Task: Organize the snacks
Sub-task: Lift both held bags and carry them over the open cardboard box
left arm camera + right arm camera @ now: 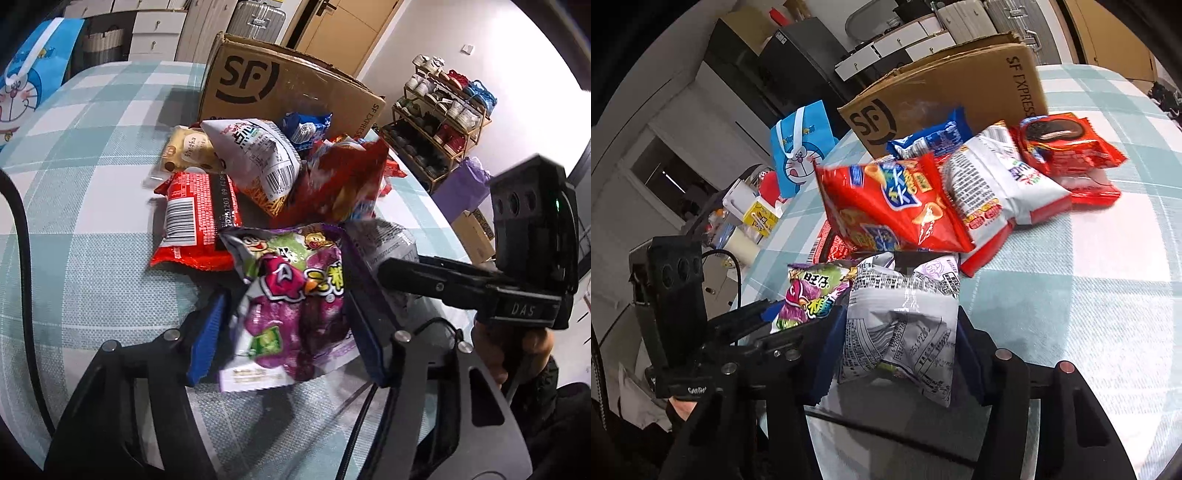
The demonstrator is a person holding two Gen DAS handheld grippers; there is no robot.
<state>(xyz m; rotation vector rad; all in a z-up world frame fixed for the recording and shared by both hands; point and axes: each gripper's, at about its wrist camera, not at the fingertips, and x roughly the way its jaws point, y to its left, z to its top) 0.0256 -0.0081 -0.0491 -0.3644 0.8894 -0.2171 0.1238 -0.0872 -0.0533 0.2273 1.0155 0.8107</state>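
My left gripper [286,339] is shut on a purple candy packet [295,306], its blue pads pressing both sides. My right gripper [897,354] is shut on a crumpled silver-white packet [901,317] that is pinched in the middle. The two packets hang side by side just above the chequered tablecloth [92,147]. Behind them is a snack pile: a red chips bag [886,206], a white bag [997,177], red cookie packs [1067,144] and a blue pack [934,140]. An open SF cardboard box [288,88] stands behind the pile.
A blue cartoon gift bag [799,151] and small items sit beyond the table's left edge. In the left wrist view a shoe rack [439,122] and a purple bag [461,184] stand on the floor to the right. Bare cloth [1089,295] lies right of the pile.
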